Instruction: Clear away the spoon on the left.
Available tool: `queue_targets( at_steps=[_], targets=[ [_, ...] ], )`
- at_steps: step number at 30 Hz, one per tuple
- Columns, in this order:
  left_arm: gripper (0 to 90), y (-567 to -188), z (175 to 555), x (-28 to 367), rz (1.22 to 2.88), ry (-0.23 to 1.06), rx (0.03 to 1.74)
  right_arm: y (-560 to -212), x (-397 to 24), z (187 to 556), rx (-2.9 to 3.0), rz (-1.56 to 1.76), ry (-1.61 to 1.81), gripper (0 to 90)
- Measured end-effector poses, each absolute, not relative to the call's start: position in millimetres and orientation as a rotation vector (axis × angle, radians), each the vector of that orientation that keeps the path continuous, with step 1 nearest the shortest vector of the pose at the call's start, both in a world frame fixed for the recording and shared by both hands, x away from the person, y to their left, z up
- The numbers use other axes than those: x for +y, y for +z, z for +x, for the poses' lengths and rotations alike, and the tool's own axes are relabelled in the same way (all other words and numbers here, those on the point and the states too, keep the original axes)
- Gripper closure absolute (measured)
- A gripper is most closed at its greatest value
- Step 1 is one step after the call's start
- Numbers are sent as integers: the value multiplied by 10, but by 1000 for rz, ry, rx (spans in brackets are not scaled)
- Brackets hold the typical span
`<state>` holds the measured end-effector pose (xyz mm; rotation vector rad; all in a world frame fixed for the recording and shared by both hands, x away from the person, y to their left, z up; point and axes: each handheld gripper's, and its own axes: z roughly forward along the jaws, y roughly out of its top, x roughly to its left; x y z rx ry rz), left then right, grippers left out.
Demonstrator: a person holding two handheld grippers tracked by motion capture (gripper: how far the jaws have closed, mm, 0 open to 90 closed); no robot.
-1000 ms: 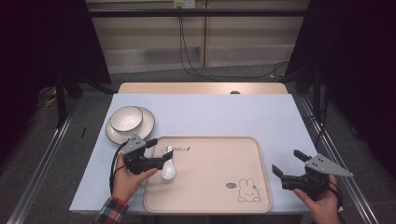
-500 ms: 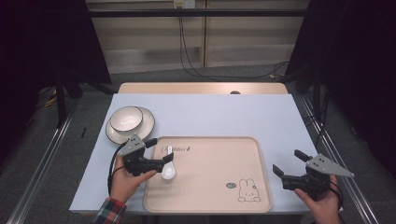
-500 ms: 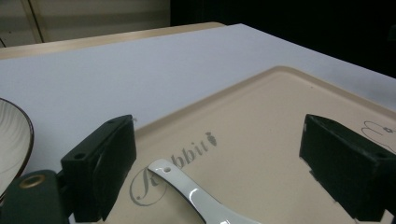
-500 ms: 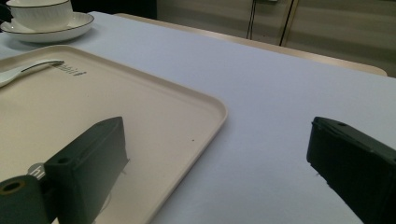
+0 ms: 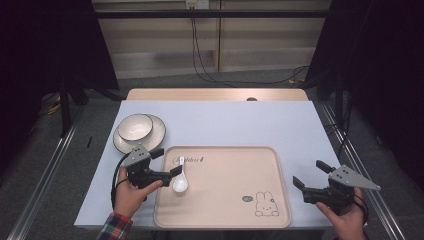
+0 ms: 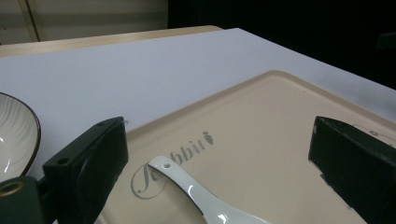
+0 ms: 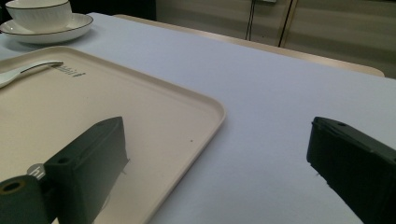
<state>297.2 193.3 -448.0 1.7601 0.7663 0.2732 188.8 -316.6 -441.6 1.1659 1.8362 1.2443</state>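
Spoon (image 5: pixel 180 181) lies on the tray (image 5: pixel 225 220), at its left side, between the left gripper's (image 5: pixel 169 165) jaws, which have just been opening and stand wide, clear of it: the set-down looks done. Next that gripper must back off without nudging it. The right gripper (image 5: pixel 307 175) waits, jaws wide, holding nothing. Farther back on the tabletop (image 5: pixel 240 125), an empty bowl (image 5: pixel 135 126) sits on a plate (image 5: pixel 156 134).

Glossy ceramic on matt plastic

Between the left gripper's (image 5: pixel 169 161) matt black jaws, a glossy white ceramic spoon (image 5: pixel 180 179) lies on the smooth beige plastic tray (image 5: pixel 225 210).
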Motion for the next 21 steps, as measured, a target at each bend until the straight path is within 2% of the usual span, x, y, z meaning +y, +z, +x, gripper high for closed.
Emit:
queue_targets(
  at_steps=[21],
  targets=[
    [24, -4452, 2948, 2123, 1765, 293, 758, -4410, -3174, 1882, 1833, 1171, 1249, 45]
  ],
)
